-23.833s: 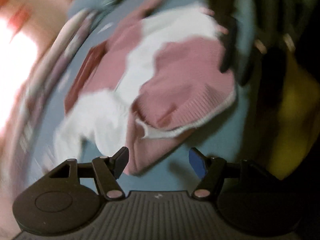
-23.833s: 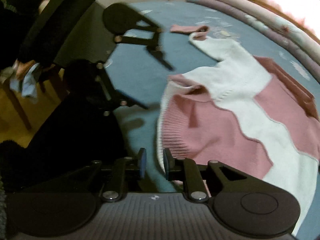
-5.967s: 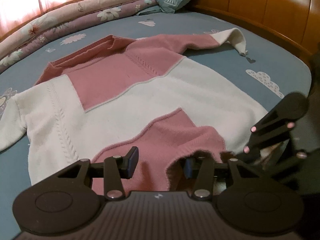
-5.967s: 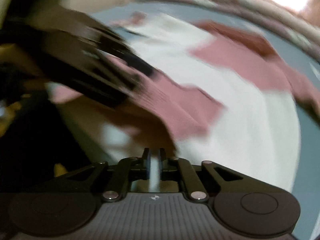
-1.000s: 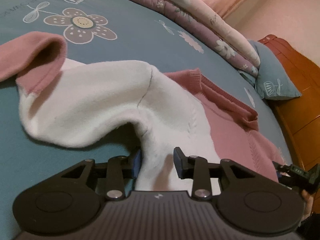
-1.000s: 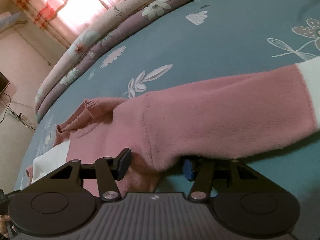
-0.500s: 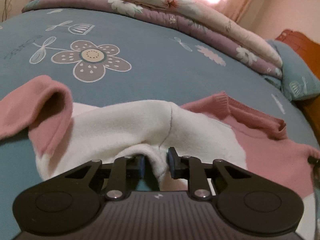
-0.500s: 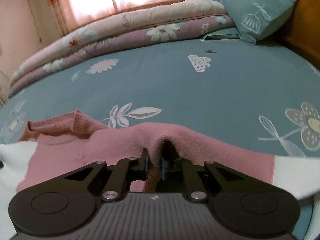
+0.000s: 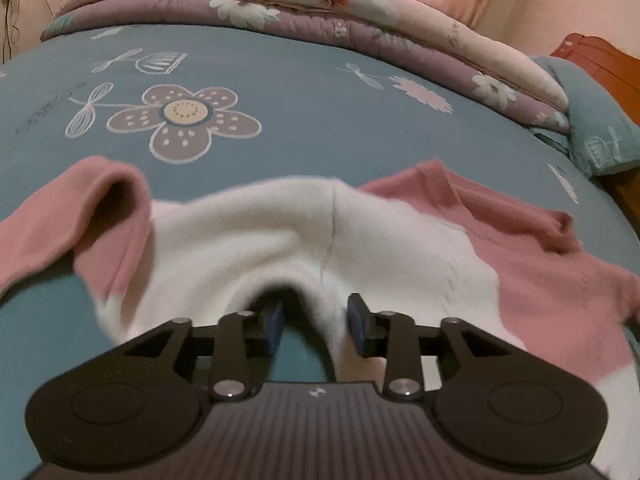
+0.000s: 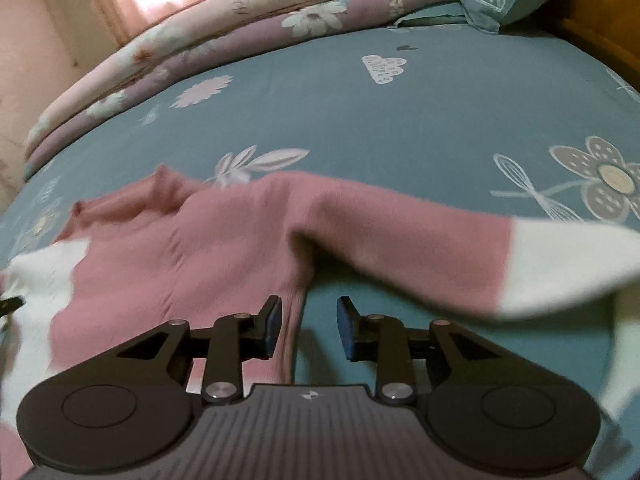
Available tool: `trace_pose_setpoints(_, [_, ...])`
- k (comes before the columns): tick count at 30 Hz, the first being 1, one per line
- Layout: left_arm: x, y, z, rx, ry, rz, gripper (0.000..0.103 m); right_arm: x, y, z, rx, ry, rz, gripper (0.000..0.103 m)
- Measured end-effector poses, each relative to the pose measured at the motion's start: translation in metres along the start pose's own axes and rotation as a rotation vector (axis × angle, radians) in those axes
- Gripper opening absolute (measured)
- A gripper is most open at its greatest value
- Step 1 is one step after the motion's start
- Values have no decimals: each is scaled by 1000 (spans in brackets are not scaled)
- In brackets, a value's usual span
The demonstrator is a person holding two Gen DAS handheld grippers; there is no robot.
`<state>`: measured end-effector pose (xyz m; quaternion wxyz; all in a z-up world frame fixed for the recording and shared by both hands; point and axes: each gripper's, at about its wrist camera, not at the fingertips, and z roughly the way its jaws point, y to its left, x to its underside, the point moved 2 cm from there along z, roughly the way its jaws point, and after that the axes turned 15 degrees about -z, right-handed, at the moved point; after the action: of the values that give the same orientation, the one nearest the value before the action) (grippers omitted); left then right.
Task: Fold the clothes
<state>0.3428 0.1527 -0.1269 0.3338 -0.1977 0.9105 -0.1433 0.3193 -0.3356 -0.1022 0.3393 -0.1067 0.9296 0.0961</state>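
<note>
Sagging limp at lower centre, the soft sweater (image 9: 280,240) wants underarm-seam grips; left claw (image 9: 314,326) and right claw (image 10: 306,326), just opening, straddle folds unpinched.

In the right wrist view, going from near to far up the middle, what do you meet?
Right claw → pink and white sweater → blue printed bedsheet → folded floral quilt.

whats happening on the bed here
A person is folding a pink and white sweater spread on a blue bedsheet, with a hand-held gripper in each hand. The left hand-held gripper and right hand-held gripper have just been opening; both stand open at the sweater's armpits, with knit between their jaws but not pinched.
</note>
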Motion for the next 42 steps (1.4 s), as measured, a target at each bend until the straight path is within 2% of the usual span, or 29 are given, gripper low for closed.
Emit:
trace_pose_setpoints(6, [42, -6, -54, -3, 51, 87, 39, 44, 27, -79, -24, -17, -73, 41])
trace_pose_setpoints(8, [60, -19, -77, 0, 59, 158, 39, 57, 45, -99, -34, -23, -122, 22])
trace_pose_setpoints(10, [81, -36, -101, 20, 66, 246, 41, 68, 65, -114, -61, -19, -169, 22])
trace_pose_setpoints(12, [110, -62, -127, 74, 48, 378, 51, 83, 93, -127, -103, -21, -251, 22])
trace_pose_setpoints(14, [143, -86, -144, 134, 43, 535, 54, 99, 121, -133, -88, -6, -371, 22])
trace_pose_setpoints(16, [183, -113, -161, 180, 4, 732, 54, 119, 151, -134, -61, 13, -504, 22])
trace_pose_setpoints(18, [222, -135, -169, 210, -23, 914, 55, 134, 168, -130, -75, 36, -546, 22])
trace_pose_setpoints(20, [249, -150, -168, 233, -16, 991, 55, 146, 182, -127, -87, 56, -565, 22])
trace_pose_setpoints(23, [273, -166, -164, 228, 1, 988, 55, 153, 183, -134, -23, 54, -521, 23])
trace_pose_setpoints(26, [286, -173, -166, 230, 26, 946, 56, 153, 146, -163, 1, -5, -253, 24])
trace_pose_setpoints(31, [296, -174, -165, 199, 64, 857, 59, 178, 92, -187, -81, -34, 160, 24])
trace_pose_setpoints(33, [302, -177, -167, 201, 68, 835, 60, 186, 86, -184, -113, -27, 234, 24])
trace_pose_setpoints(37, [310, -179, -167, 196, 74, 819, 62, 193, 82, -169, -123, 29, 335, 24])
trace_pose_setpoints(42, [316, -176, -168, 192, 59, 757, 62, 209, 78, -162, -166, 41, 445, 26])
